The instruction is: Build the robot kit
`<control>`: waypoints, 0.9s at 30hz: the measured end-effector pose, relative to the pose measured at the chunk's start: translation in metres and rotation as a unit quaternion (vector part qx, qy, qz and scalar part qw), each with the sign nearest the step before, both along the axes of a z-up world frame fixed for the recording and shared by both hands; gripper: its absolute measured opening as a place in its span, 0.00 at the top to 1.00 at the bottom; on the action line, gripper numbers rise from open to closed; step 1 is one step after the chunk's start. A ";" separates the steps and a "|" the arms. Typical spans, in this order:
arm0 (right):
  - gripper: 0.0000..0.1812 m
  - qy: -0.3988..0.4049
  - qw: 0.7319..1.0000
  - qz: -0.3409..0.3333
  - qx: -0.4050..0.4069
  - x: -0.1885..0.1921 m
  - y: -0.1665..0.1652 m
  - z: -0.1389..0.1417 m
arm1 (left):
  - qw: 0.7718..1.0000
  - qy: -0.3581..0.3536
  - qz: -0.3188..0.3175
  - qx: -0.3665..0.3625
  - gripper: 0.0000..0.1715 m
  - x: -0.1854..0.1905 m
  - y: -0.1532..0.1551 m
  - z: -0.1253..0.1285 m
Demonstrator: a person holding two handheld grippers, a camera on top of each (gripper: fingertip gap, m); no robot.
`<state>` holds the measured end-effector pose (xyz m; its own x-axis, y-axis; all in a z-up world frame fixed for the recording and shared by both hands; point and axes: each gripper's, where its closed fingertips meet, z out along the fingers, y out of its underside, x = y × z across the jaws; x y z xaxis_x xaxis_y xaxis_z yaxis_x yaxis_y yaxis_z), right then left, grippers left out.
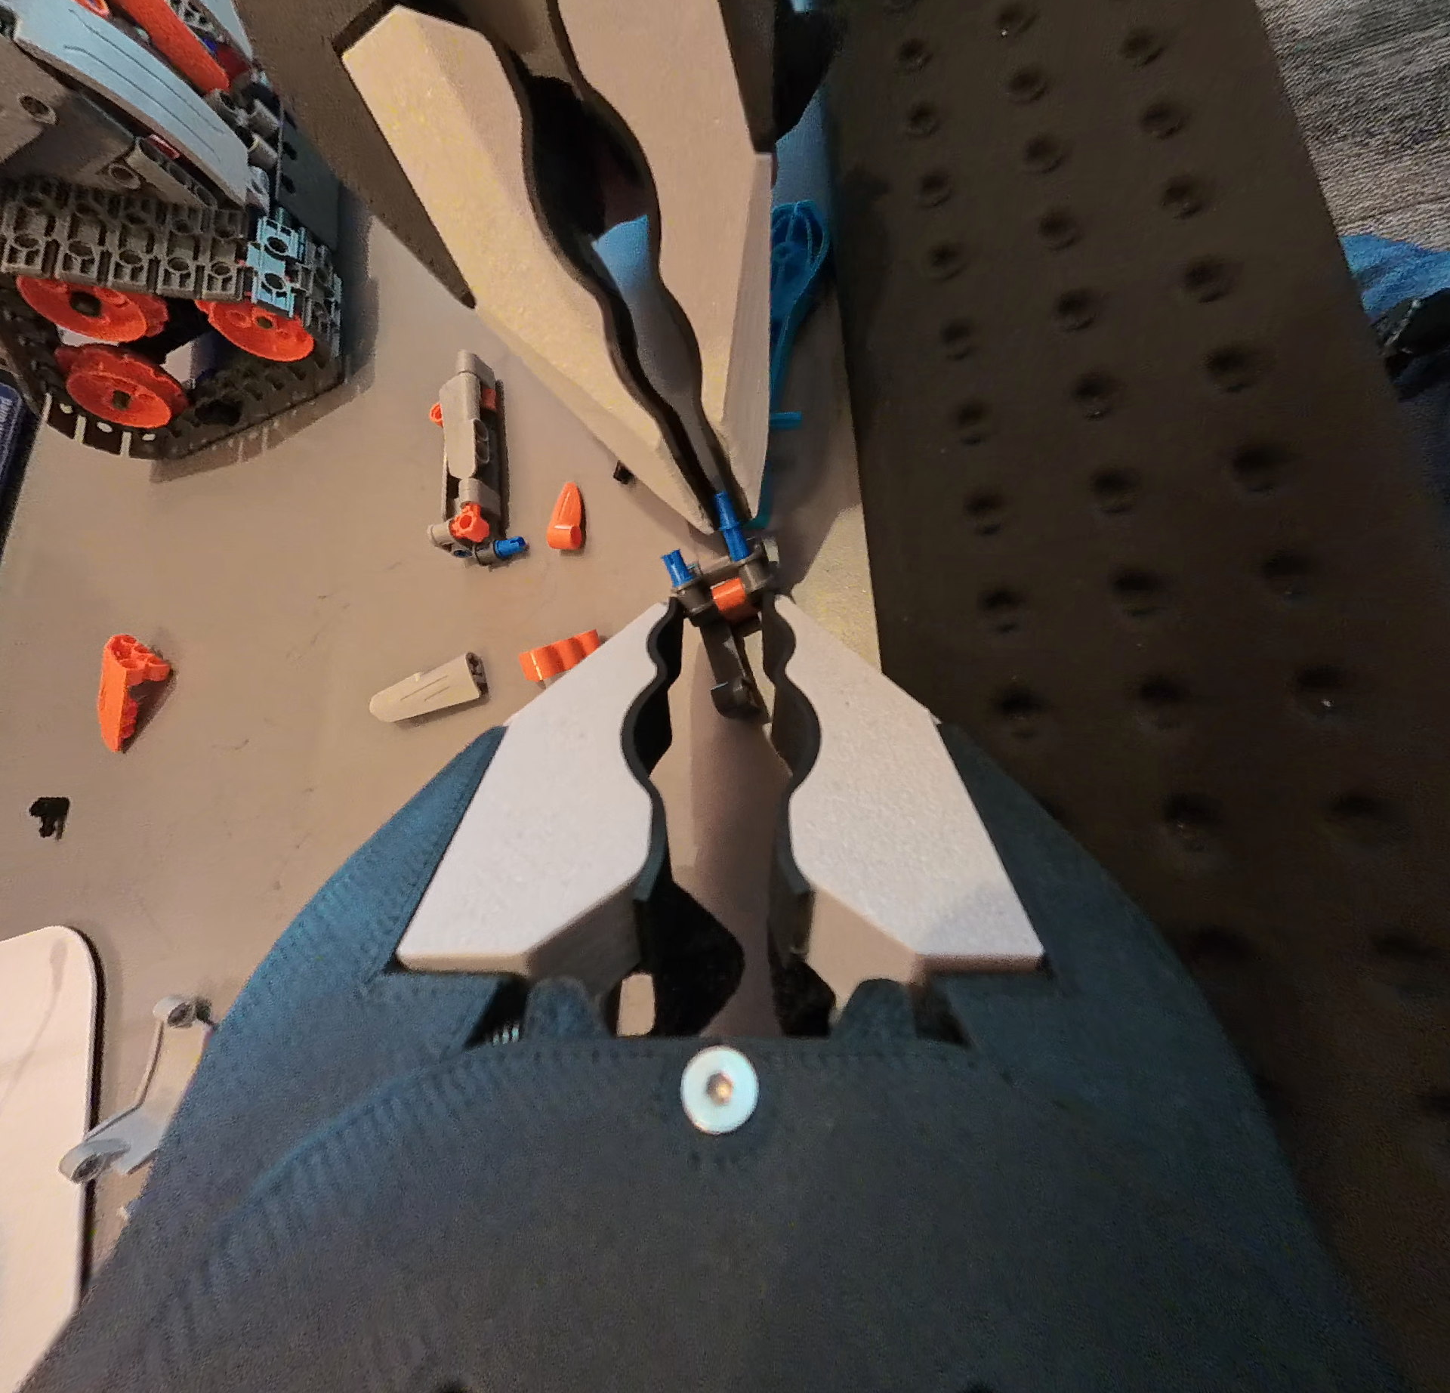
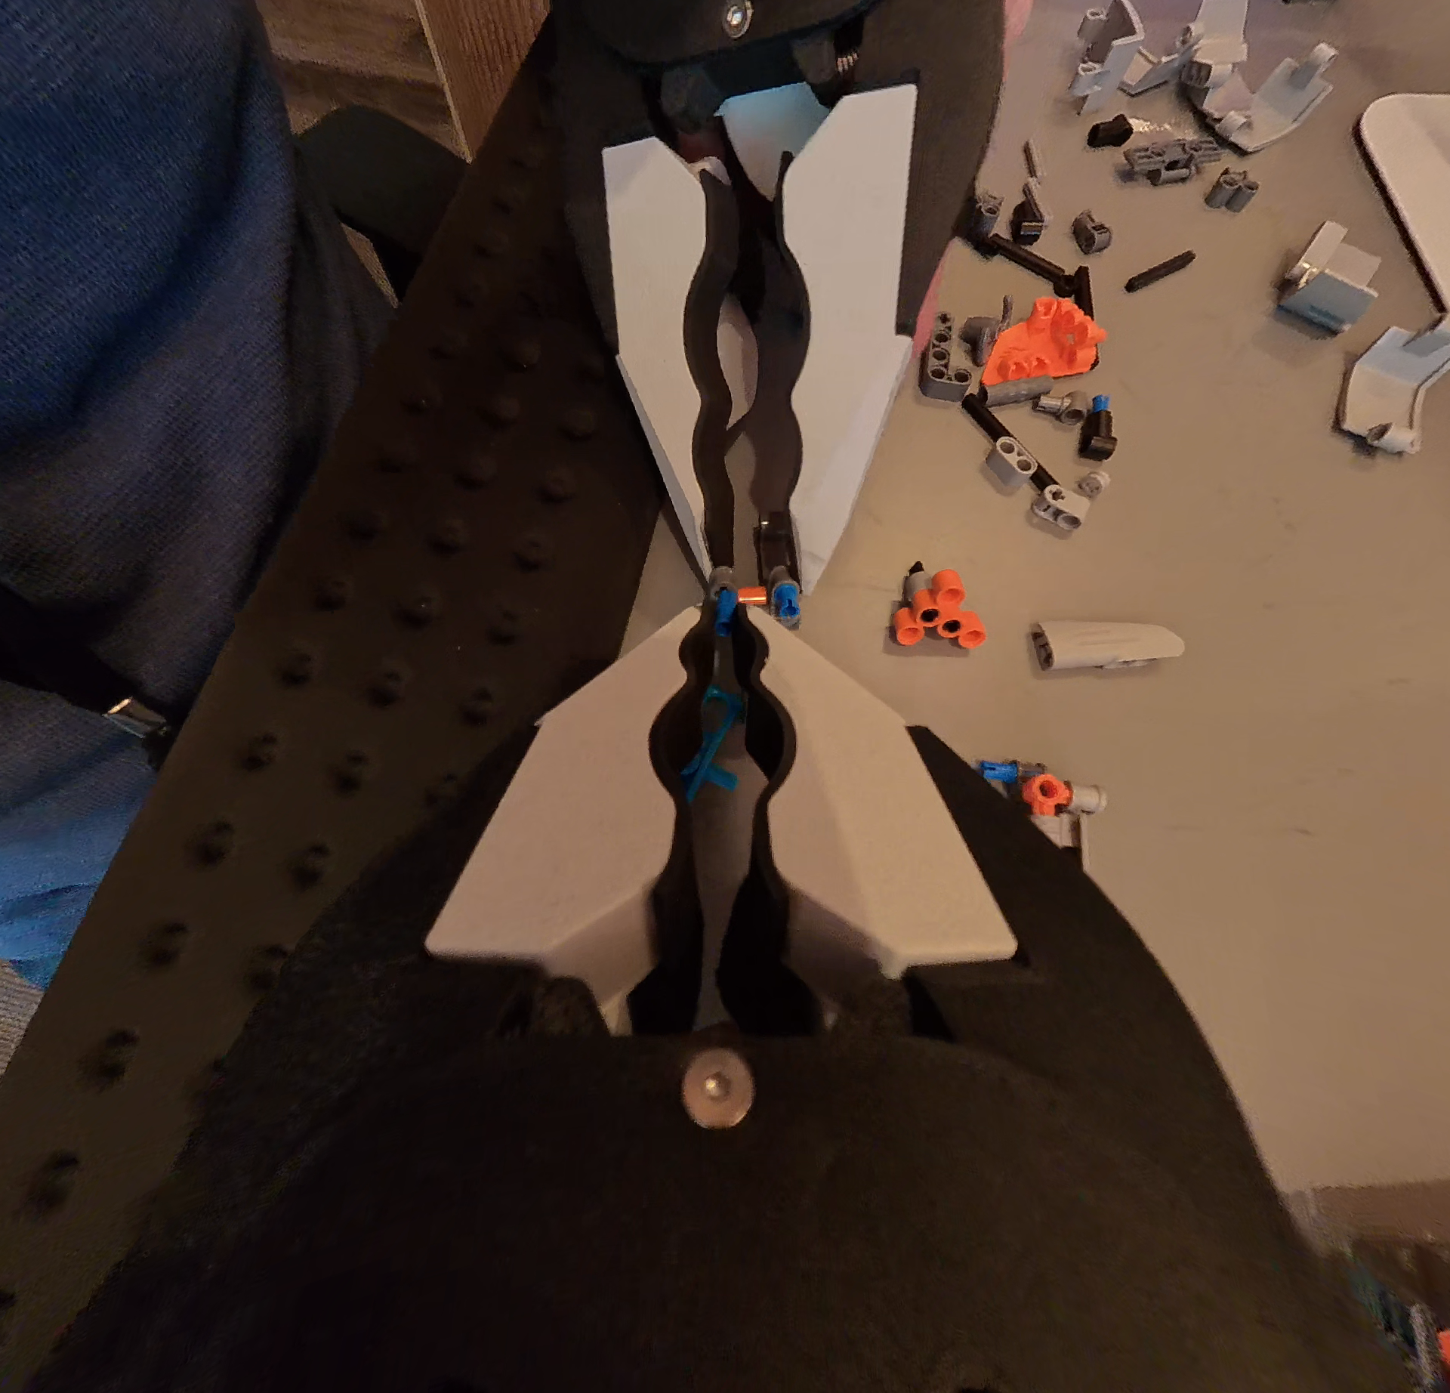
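In the left wrist view, my left gripper [image 1: 720, 610] is shut on a small brick assembly [image 1: 726, 592]: dark grey links, an orange bush and blue pins, with a dark arm running back between the pads. My right gripper [image 1: 726, 523] comes from above, tip to tip with it, and is shut on a blue pin [image 1: 731, 527] that sits in the assembly. In the right wrist view, my right gripper [image 2: 726, 619] grips that blue pin [image 2: 724, 608], and the left gripper [image 2: 753, 574] faces it with the assembly [image 2: 757, 594]. Both hover just above the grey table.
A tracked model with orange wheels [image 1: 157, 319] stands at the far left. Loose orange and grey parts [image 1: 471, 460] [image 2: 938, 617] [image 2: 1036, 351] lie on the table. There is also a thin blue piece [image 1: 792, 296], a black studded board [image 1: 1098, 413] at the right, a white tray [image 1: 39, 1081] and a person's blue clothing [image 2: 118, 335]. Less than 4 cm separates the two grippers' tips.
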<state>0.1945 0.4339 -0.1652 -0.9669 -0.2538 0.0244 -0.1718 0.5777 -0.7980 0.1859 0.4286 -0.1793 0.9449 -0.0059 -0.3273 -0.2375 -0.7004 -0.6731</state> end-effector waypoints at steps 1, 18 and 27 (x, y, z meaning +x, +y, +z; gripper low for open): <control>0.99 -0.008 1.000 -0.003 0.000 0.000 0.000 0.000 | 1.000 0.004 0.001 -0.001 0.89 0.000 0.000 0.000; 0.99 -0.132 0.989 -0.072 -0.001 -0.004 0.001 0.001 | 0.994 0.104 0.029 -0.020 0.90 -0.007 0.001 0.003; 0.99 -0.087 0.993 -0.083 0.008 -0.005 0.001 0.000 | 0.993 0.107 0.039 -0.020 0.91 -0.010 0.002 0.003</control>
